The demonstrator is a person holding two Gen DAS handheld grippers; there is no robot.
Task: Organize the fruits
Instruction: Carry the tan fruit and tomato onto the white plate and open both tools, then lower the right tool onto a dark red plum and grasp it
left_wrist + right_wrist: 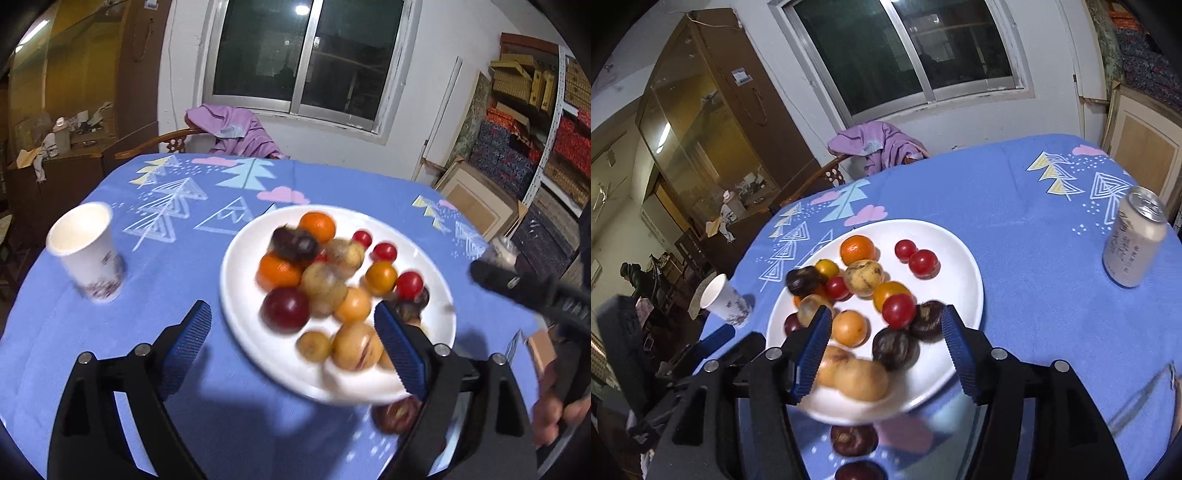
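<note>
a round tabletop [1015, 206] under a blue cloth printed with trees and clouds carries a white plate [964, 266] heaped with fruits [862, 275]: oranges, red tomatoes, dark plums, pale yellow ones. two dark fruits [854, 439] lie on the cloth just beside the plate's near rim. a paper cup [86, 251] stands left of the plate, a drink can [1134, 240] right of it. behind the plate a wooden chair [159, 142] holds a purple garment [238, 131] under a dark window [306, 55]; a wooden cabinet [701, 110] stands left of the plate, stacked boxes [535, 122] to its right. the left tool [291, 350] and right tool [882, 347] both hang over the plate's near edge, fingers apart, holding nothing.
</note>
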